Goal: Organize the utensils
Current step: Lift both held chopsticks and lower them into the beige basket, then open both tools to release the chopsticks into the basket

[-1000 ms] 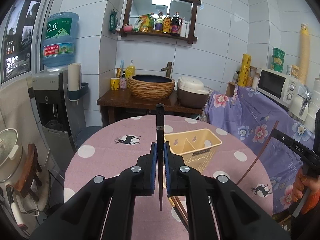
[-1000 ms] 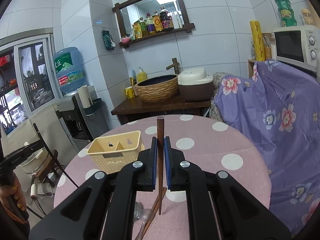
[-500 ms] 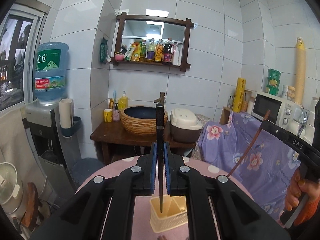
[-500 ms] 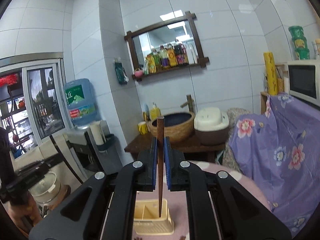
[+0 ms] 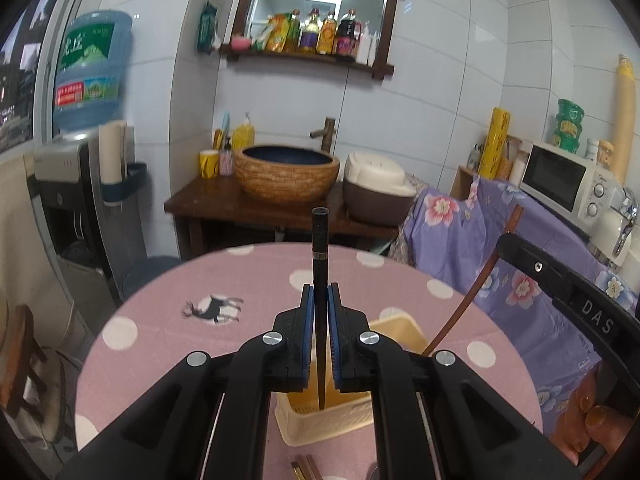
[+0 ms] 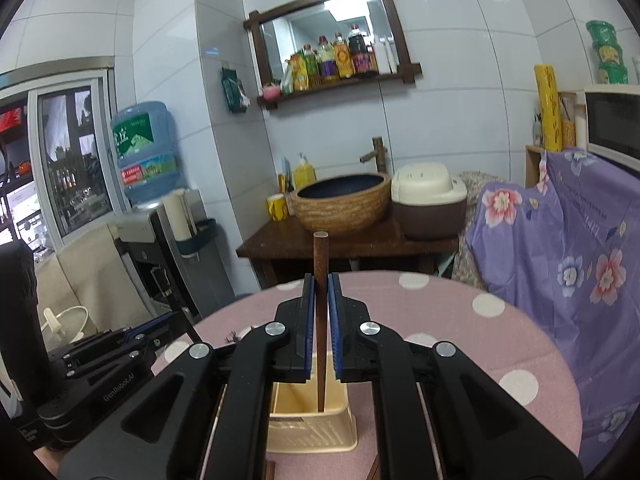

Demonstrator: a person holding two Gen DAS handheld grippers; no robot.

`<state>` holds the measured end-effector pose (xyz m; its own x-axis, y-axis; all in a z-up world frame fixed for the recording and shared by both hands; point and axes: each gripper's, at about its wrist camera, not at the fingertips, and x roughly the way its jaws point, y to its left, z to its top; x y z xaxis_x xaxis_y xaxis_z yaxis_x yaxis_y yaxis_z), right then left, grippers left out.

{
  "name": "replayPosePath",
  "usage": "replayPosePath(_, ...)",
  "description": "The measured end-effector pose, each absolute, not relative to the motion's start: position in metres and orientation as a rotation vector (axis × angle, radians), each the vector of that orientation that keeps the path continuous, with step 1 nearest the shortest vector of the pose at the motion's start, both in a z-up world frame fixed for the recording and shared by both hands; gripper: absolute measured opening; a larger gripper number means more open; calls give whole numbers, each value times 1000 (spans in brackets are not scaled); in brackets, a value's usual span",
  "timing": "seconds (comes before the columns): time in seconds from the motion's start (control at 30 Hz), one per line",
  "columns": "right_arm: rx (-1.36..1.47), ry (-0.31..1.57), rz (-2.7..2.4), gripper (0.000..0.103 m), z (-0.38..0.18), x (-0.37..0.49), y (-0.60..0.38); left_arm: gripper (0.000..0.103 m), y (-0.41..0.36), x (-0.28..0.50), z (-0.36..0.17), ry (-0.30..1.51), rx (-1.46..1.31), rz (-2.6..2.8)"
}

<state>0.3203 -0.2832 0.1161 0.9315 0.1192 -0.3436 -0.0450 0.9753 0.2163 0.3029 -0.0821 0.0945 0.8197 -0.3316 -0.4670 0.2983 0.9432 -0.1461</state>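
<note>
My left gripper [image 5: 320,300] is shut on a black chopstick [image 5: 320,240] that stands upright, its lower tip hanging over the cream utensil basket [image 5: 320,424]. My right gripper [image 6: 320,288] is shut on a brown chopstick [image 6: 320,256], also upright, its tip inside the mouth of the same basket [image 6: 312,428]. The right gripper and its brown chopstick [image 5: 476,284] show at the right of the left wrist view. The left gripper's body [image 6: 100,364] shows at the lower left of the right wrist view.
The basket stands on a round table with a pink dotted cloth [image 5: 168,320]. More brown chopsticks [image 5: 304,470] lie on the cloth in front of the basket. Behind the table are a wooden stand with a woven basin [image 5: 286,172], a rice cooker [image 5: 378,188], and a purple flowered cover [image 5: 480,240].
Both grippers rose off the table with their chopsticks, came in over the basket, and tipped back down. The basket now sits directly under both chopstick tips.
</note>
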Motion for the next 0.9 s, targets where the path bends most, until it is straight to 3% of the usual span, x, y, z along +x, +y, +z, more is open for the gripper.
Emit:
replayPosePath(0.5,217,367,87,8,97,321,-288,9,-85,304,70,552,-53,-335)
replayPosePath(0.57,211,352,84,9,98,315,-288,19,-83,298,72,546,-61,-340)
replayPosePath(0.63,212,342,83,17,98,308,-289,49,-80,288,73,529,-73,-345)
replayPosePath(0.7,221,326,73,44,97,297,-291,55,-76,274,74,504,-69,-339)
replayPosePath(0.8,205,314,57,46,93,279,-291,65,-72,255,68,497,-52,-335)
replayPosePath(0.9,191,342,45,50,81,261,-292,67,-66,237,53,526,-45,-319)
